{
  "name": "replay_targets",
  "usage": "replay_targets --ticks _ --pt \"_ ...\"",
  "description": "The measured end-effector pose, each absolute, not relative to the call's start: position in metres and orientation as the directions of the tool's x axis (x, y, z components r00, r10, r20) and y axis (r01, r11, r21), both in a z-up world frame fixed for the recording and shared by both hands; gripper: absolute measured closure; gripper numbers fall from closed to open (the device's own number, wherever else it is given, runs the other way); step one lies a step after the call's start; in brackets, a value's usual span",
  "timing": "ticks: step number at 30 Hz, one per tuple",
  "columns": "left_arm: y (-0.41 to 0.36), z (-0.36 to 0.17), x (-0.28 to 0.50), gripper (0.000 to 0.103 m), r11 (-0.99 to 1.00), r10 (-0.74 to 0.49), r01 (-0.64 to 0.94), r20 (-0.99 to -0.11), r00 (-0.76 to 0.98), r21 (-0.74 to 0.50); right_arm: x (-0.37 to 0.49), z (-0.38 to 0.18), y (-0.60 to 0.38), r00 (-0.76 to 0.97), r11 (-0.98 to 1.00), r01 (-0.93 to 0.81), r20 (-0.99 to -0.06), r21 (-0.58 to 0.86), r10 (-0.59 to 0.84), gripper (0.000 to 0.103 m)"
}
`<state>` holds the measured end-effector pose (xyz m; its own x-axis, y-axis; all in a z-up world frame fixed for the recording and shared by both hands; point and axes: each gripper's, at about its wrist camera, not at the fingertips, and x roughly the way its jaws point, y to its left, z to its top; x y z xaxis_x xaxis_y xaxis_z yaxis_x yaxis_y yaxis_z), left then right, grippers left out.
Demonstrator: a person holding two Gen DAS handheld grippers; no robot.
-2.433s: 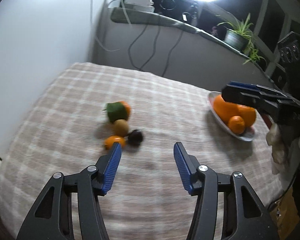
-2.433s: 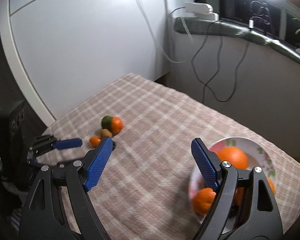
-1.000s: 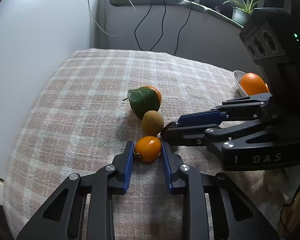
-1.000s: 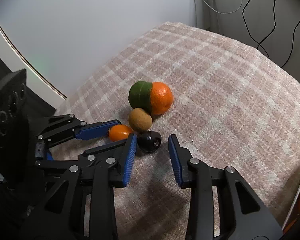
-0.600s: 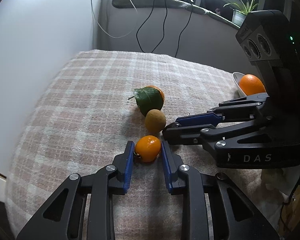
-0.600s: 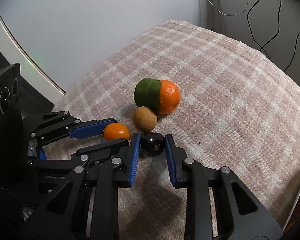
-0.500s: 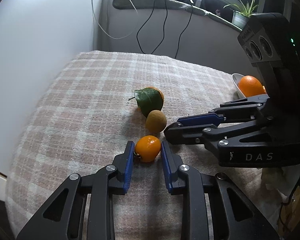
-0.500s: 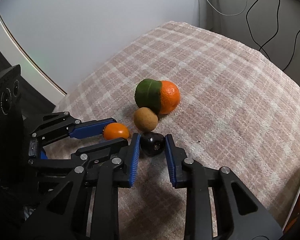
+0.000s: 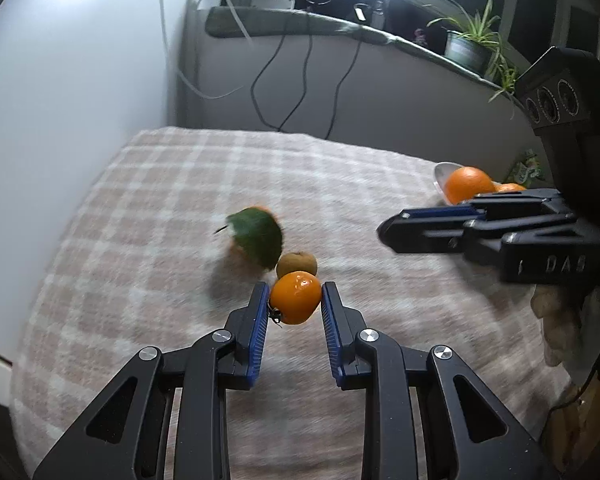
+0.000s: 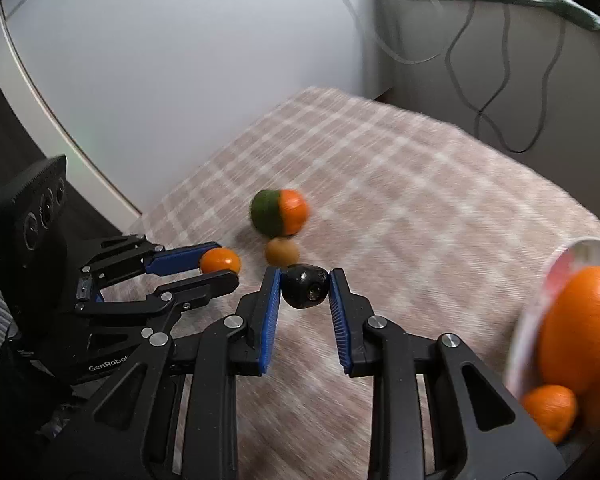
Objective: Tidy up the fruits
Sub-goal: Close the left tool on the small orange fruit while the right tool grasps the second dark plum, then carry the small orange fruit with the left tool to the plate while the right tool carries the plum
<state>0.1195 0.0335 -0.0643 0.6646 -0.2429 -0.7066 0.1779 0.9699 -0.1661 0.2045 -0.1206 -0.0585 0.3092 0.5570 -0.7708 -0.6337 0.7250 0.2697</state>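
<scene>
Two cables (image 9: 308, 80) hang behind the plaid-covered table (image 9: 140, 280).

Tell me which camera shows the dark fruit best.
The right wrist view: the dark fruit sits sharp and centred, pinched between the right gripper fingers. The left wrist view shows the right gripper only side-on, and the fruit cannot be made out there.

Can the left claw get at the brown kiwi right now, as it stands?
Probably not: the left claw is shut on the small orange fruit, which sits right in front of the kiwi. It would need to drop that first.
</scene>
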Motion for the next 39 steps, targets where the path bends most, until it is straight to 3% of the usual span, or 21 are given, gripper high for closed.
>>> replay_targets --ticks 17,39 --pt "-0.041 -0.046 0.145 0.078 0.932 -0.355 0.303 -0.666 0.655 -0.199 0.230 -0.018 -0.260 0.498 0.853 -0.464 -0.726 0.239 0.474 0.077" --pt "-0.157 -0.027 0.159 0.078 0.851 -0.477 0.496 -0.646 0.596 -0.172 0.277 -0.051 -0.332 0.501 0.891 -0.344 -0.745 0.297 0.441 0.077"
